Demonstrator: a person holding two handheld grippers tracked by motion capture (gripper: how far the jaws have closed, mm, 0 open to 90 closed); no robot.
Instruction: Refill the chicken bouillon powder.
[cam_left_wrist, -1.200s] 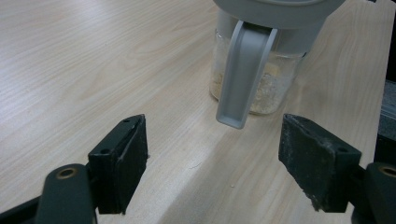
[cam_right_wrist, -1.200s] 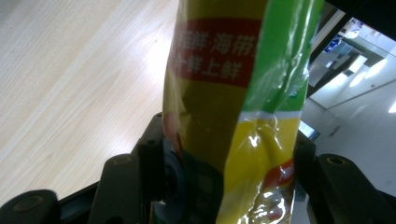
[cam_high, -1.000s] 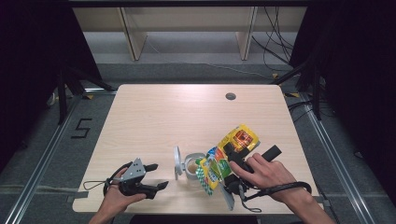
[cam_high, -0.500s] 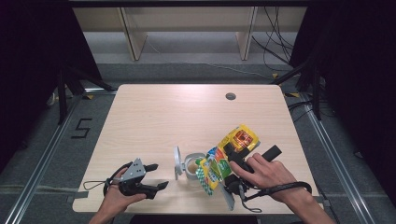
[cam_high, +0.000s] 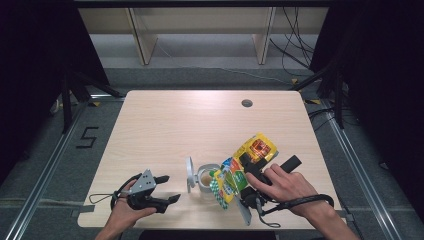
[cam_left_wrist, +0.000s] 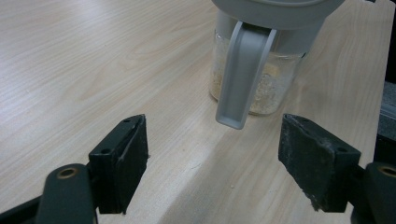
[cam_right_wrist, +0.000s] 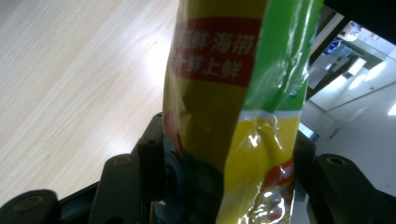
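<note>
Table: your light wooden table (cam_high: 200, 120) stands on a grey floor, with a small round hole (cam_high: 246, 103) near its far edge.
Jar: your clear jar (cam_high: 205, 177) stands on the near middle of the table, a pale granular filling in its bottom; its grey lid (cam_high: 190, 174) is swung up on its left side, and a grey latch (cam_left_wrist: 238, 77) hangs down its front in the left gripper view.
Packet: your yellow and green packet (cam_high: 240, 167) is tilted, its low end at the jar's mouth and its high end up and to the right.
Right gripper: your right gripper (cam_right_wrist: 229, 154) has its fingers closed on the packet, one each side.
Left gripper: your left gripper (cam_high: 167, 187) rests low to the left of the jar, its fingers (cam_left_wrist: 123, 163) wide with nothing between them, pointing at the jar but apart from it.
</note>
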